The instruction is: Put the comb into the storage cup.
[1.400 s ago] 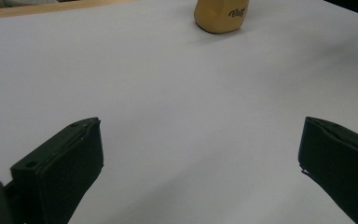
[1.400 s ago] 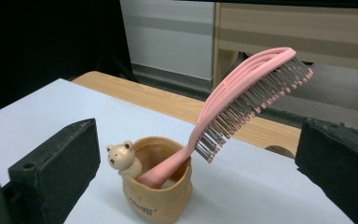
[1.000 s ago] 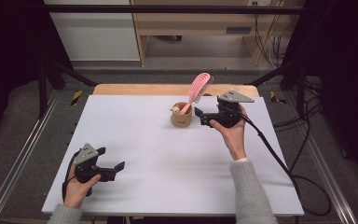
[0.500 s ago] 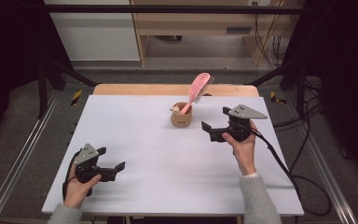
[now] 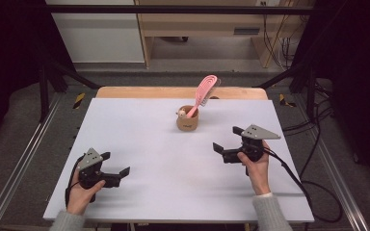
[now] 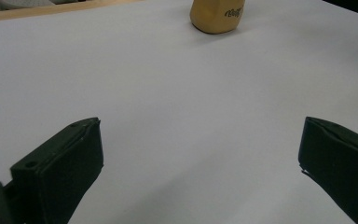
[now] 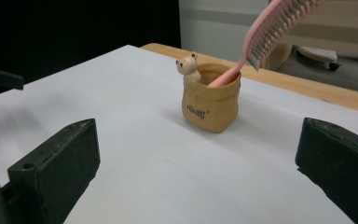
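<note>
- High view: the tan holder stands far on the white table, and the pink brush leans out of it to the right. The right gripper sits near it with jaws wide and empty; a sideways nudge could tip the top-heavy holder.
- Left gripper view: the left gripper, jaws wide and empty, is well apart from the holder.
- Right gripper view: the brush overhangs, so a jaw could catch it.

A matt, smooth white table sheet is seen over a bare wooden edge; the tan sack-shaped ceramic-looking holder appears softly glossy, the pink plastic comb smooth.
</note>
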Demonstrator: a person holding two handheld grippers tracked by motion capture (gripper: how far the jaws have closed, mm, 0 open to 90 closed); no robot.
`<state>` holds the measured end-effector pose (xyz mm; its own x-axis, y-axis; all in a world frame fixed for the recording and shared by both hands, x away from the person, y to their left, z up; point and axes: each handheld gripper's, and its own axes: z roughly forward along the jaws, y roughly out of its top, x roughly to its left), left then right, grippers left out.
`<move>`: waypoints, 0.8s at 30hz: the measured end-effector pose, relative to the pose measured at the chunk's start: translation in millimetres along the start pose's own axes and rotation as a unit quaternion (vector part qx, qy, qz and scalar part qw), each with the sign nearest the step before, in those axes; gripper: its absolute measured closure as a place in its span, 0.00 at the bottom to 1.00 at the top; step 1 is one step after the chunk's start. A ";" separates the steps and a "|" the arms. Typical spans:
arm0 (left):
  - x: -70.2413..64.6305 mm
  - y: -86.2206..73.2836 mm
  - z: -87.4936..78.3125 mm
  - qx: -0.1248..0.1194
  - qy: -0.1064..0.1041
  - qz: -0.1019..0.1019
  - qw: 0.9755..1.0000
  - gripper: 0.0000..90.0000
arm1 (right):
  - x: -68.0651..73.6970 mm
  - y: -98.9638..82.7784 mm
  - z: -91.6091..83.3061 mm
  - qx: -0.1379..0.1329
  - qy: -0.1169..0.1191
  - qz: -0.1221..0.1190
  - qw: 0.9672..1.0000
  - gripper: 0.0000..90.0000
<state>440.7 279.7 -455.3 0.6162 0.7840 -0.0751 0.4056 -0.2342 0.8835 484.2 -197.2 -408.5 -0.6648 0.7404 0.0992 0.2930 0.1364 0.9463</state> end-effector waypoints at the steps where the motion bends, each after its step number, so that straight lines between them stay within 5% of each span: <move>1: -0.1 0.0 0.1 0.000 -0.001 0.000 1.000 0.00 | -0.9 -3.8 -1.4 0.002 0.002 0.005 1.000 0.00; 24: -0.9 -0.6 0.8 -0.001 -0.006 0.007 1.000 0.00 | -19.6 -56.5 -26.4 0.013 0.009 0.025 1.000 0.02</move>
<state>440.4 278.7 -456.2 0.6293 0.7741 -0.0684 0.3963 -0.2439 0.8851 462.5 -236.8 -455.8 -0.6609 0.7350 0.1516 0.3431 0.1162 0.9321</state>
